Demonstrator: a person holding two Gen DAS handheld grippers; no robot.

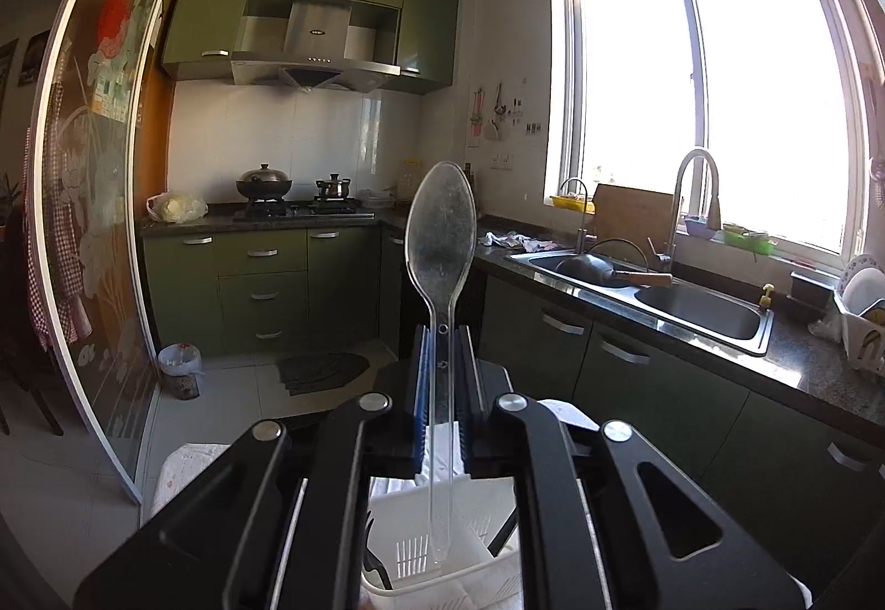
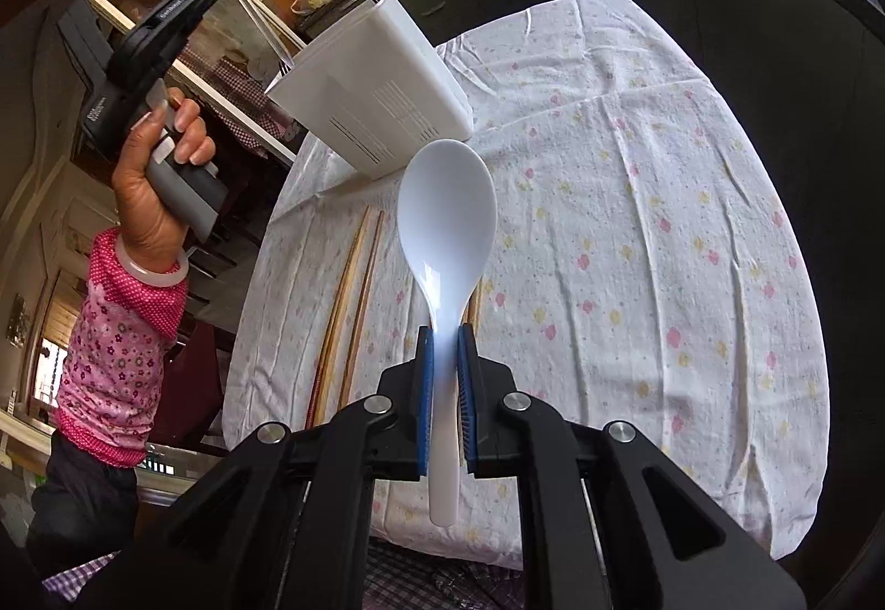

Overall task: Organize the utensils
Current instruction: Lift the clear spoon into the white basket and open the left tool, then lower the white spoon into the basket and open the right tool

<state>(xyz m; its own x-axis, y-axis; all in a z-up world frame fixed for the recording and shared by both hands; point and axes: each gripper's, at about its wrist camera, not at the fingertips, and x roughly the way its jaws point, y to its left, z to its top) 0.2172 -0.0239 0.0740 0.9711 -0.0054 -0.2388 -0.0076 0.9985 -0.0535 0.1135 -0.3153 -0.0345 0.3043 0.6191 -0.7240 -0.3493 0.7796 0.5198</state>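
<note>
The left hand-held gripper (image 1: pixel 442 378) is clenched on the stem of a clear plastic spoon (image 1: pixel 441 245), whose bowl stands upright above the blue pads while the handle end hangs down over a white slotted utensil holder (image 1: pixel 442 549) directly below. In the right wrist view the same left hand-held gripper is raised high beside that holder (image 2: pixel 381 107), gripped by the person's left hand (image 2: pixel 160 184) in a pink floral sleeve. The right hand-held gripper (image 2: pixel 444 378) is clamped around the neck of a white plastic spoon (image 2: pixel 446 217), bowl pointing forward and held in the air just short of the holder's base. Beneath it lies a counter covered with a white flower-print cloth (image 2: pixel 636 201); a pair of wooden chopsticks (image 2: pixel 348 289) rests on the cloth left of the white spoon, near the holder but apart from it.
</note>
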